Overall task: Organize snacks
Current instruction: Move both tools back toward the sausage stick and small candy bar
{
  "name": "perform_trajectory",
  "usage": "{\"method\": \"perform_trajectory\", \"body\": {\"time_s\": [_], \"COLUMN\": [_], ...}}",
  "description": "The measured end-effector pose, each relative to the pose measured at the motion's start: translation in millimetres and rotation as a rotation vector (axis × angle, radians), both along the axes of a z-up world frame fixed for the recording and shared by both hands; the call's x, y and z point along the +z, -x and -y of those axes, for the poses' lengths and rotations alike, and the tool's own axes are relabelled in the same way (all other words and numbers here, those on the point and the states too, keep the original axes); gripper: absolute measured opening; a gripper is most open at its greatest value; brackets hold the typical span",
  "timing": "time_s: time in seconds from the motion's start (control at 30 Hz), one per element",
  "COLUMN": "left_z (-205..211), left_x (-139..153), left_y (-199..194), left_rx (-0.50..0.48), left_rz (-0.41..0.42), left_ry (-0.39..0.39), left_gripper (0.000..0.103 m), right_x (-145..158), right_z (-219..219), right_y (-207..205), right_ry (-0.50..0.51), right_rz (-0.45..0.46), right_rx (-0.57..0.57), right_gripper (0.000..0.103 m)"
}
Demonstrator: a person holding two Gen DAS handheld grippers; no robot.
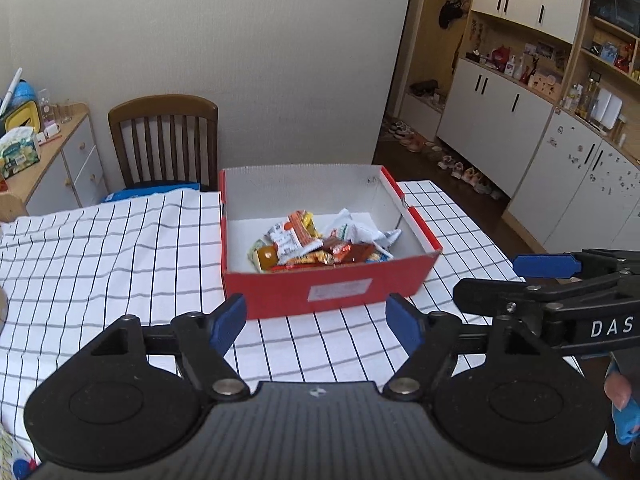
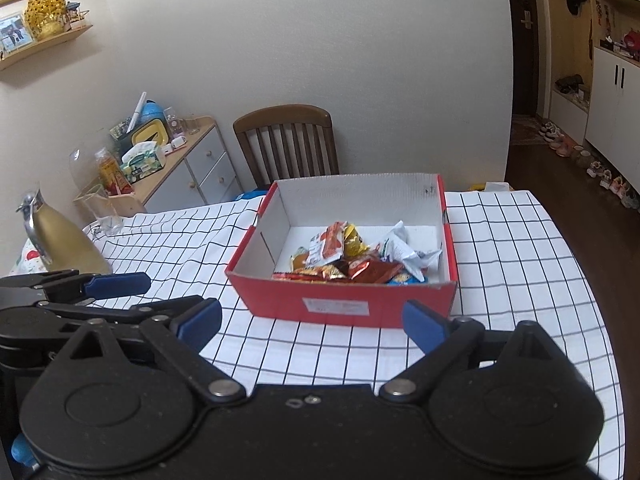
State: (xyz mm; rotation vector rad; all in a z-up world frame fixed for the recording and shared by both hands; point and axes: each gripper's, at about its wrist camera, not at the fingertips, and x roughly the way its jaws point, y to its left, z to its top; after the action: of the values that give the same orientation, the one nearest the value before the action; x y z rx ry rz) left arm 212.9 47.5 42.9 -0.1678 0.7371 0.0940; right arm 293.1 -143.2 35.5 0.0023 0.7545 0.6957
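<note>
A red cardboard box [image 1: 340,292] with a white inside stands on the checked tablecloth; it also shows in the right wrist view [image 2: 340,306]. Several snack packets [image 1: 316,246] lie piled at its near side, seen too in the right wrist view [image 2: 352,258]. My left gripper [image 1: 318,322] is open and empty, just in front of the box. My right gripper [image 2: 312,322] is open and empty, also in front of the box. Each gripper shows in the other's view, the right one [image 1: 560,292] at right, the left one [image 2: 100,296] at left.
A wooden chair [image 1: 166,140] stands behind the table. A side cabinet [image 2: 180,168] with clutter is at left. A gold jug [image 2: 60,240] and a glass [image 2: 102,208] stand at the table's left end. White cupboards [image 1: 500,120] and shoes line the right.
</note>
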Motion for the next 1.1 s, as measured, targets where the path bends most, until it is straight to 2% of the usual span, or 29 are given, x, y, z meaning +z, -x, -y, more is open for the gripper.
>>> {"method": "perform_trajectory", "body": {"time_s": [0.1, 0.27, 0.37, 0.5, 0.97, 1.1], "left_z": [0, 2, 1, 1, 17, 28], "left_x": [-5, -18, -32, -53, -120, -141], "left_y": [12, 28, 36, 45, 47, 49], "left_rx": [0.004, 0.031, 0.052, 0.069, 0.15, 0.178], "left_rz": [-0.003, -0.027, -0.067, -0.108, -0.26, -0.308], "left_ry": [0.015, 0.021, 0.048, 0.08, 0.134, 0.11], "left_gripper": [0.087, 0.088, 0.099, 0.099, 0.099, 0.099], "right_x": [-3, -12, -22, -36, -90, -104], "right_z": [7, 17, 20, 24, 19, 14], "right_y": [11, 27, 33, 39, 34, 31], "right_ry": [-0.006, -0.002, 0.008, 0.018, 0.064, 0.092], "right_rz": [0.003, 0.017, 0.012, 0.002, -0.162, -0.196], "right_rx": [-0.002, 0.002, -0.004, -0.022, -0.025, -0.014], "right_gripper": [0.097, 0.099, 0.099, 0.099, 0.097, 0.096]}}
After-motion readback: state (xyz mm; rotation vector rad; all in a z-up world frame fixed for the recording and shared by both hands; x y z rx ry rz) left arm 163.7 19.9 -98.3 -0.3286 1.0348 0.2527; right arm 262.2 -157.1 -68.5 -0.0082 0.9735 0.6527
